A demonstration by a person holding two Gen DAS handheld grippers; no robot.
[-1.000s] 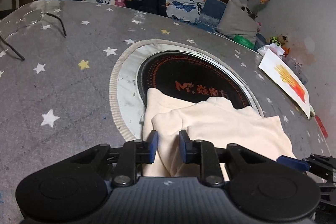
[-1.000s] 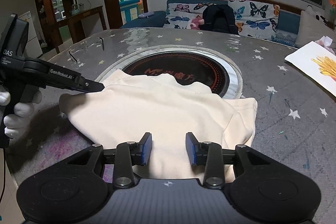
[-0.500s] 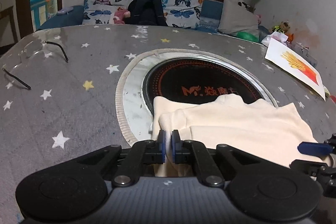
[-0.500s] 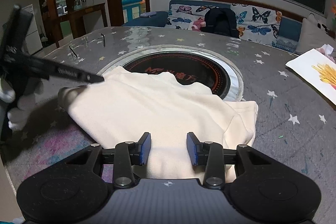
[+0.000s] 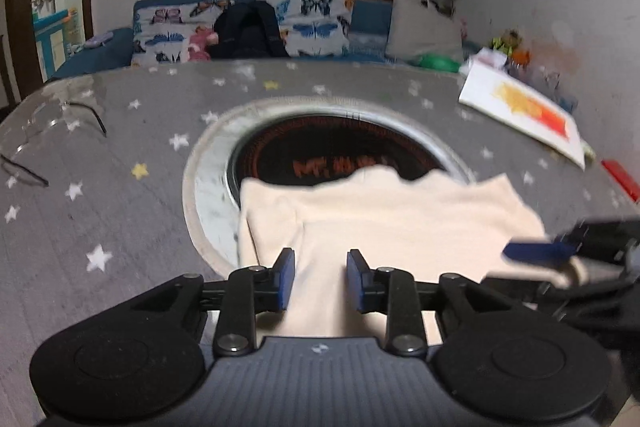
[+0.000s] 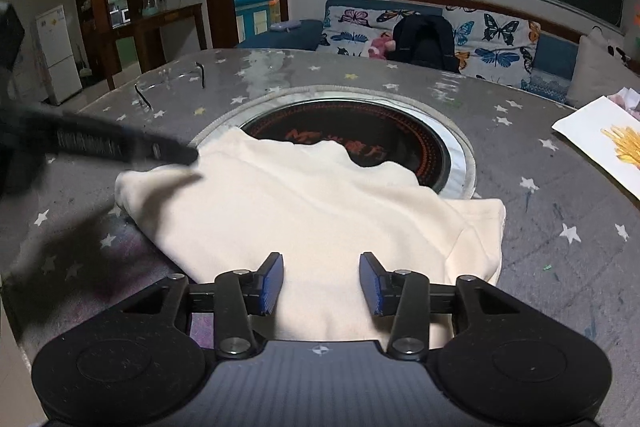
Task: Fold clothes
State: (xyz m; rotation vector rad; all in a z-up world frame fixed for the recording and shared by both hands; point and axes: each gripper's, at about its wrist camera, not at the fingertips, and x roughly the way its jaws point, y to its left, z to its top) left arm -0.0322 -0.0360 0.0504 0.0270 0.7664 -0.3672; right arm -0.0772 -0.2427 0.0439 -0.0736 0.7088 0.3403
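Note:
A cream garment (image 5: 384, 215) lies folded on the grey star-print table, partly over the round black cooktop (image 5: 320, 151). It also shows in the right wrist view (image 6: 304, 203). My left gripper (image 5: 320, 279) is open over the garment's near edge, nothing between its pads. It also shows blurred at the left of the right wrist view (image 6: 120, 147), over the garment's left corner. My right gripper (image 6: 320, 285) is open just above the garment's near edge. Its blue fingertip shows at the right of the left wrist view (image 5: 536, 251).
Eyeglasses (image 5: 52, 131) lie at the table's left side. A white sheet with an orange picture (image 5: 528, 111) lies at the right, a red object (image 5: 622, 179) near it. A butterfly-print sofa with a black backpack (image 6: 424, 43) stands behind the table.
My left gripper closed on the garment's fold half a second ago and has now opened and let it go. The right gripper stayed open in place.

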